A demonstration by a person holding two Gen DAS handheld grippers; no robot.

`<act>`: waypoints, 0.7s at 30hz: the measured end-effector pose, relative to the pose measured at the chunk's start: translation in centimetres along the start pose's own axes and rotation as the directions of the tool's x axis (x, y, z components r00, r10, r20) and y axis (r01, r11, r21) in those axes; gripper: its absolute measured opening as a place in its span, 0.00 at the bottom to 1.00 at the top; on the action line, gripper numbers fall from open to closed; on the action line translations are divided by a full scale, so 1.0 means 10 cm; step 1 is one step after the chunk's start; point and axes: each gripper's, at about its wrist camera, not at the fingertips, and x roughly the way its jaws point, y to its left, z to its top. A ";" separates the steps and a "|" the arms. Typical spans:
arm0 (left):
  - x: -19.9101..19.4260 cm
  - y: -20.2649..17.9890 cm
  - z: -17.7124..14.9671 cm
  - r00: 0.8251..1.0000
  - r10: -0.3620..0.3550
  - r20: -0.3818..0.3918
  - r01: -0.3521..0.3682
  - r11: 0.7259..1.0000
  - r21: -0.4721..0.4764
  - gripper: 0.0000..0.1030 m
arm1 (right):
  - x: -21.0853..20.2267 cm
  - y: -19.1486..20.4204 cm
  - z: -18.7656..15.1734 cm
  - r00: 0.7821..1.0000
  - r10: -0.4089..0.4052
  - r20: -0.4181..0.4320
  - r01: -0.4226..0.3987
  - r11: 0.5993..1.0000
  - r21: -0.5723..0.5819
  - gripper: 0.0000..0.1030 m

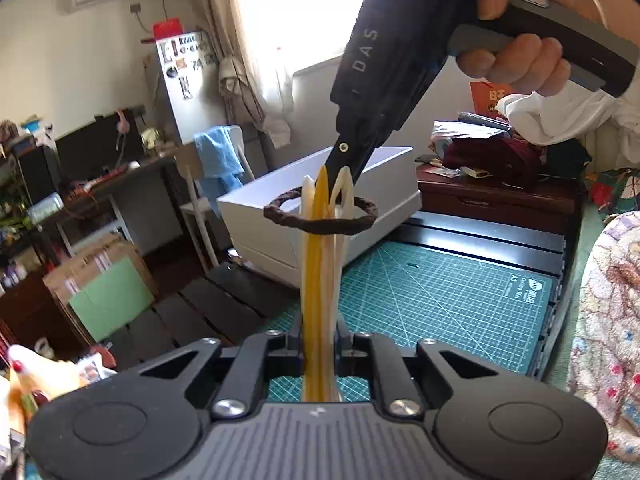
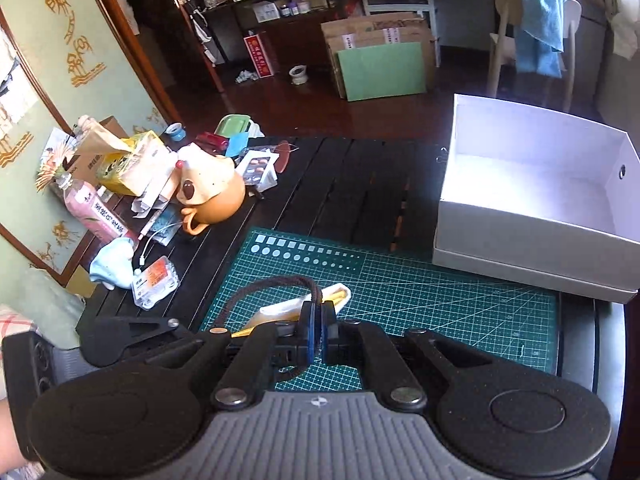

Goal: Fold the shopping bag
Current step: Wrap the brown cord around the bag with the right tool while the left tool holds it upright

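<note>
In the left wrist view the folded shopping bag [image 1: 318,272], cream and yellow, stands edge-on between the fingers of my left gripper [image 1: 320,338], which is shut on it. Its brown rope handle [image 1: 320,226] loops around the bag's top. My right gripper [image 1: 344,174] reaches down from the upper right, held by a hand [image 1: 516,60], its tip at the bag's top. In the right wrist view my right gripper [image 2: 318,322] is shut on the rope handle [image 2: 256,286], with the bag [image 2: 280,308] just beyond it over the green mat. The left gripper's black linkage [image 2: 132,334] shows at lower left.
A green cutting mat [image 2: 440,300] covers the dark slatted table. An open white box [image 2: 520,236] stands at the mat's far right corner. An orange mug [image 2: 216,200], a pink bottle [image 2: 96,212] and a small plastic case [image 2: 156,280] crowd the table's left. A patterned blanket [image 1: 612,320] lies at the right.
</note>
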 end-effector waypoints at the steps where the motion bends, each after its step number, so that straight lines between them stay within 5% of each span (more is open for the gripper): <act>1: -0.02 -0.01 0.01 1.000 -0.003 0.015 0.003 1.000 0.005 0.09 | -0.01 -0.01 0.01 1.000 -0.008 0.007 0.008 1.000 0.001 0.03; 3: -0.02 -0.02 0.02 1.000 -0.003 0.022 0.003 1.000 0.007 0.09 | 0.00 -0.06 0.03 0.999 -0.050 0.009 0.050 0.999 -0.003 0.03; 12: -0.06 0.00 0.01 0.999 -0.020 0.048 0.019 1.000 0.011 0.10 | 0.10 -0.39 -0.01 0.993 0.115 -0.026 -0.110 0.983 0.146 0.06; 18: -0.07 0.00 0.00 0.998 -0.048 0.046 0.048 0.999 0.007 0.10 | 0.01 -0.47 -0.06 0.988 0.149 0.031 -0.152 0.971 0.185 0.06; 21: -0.09 0.05 0.01 0.996 -0.078 0.052 0.080 0.996 -0.033 0.10 | -0.03 -0.50 -0.06 0.986 0.162 0.044 -0.168 0.966 0.195 0.19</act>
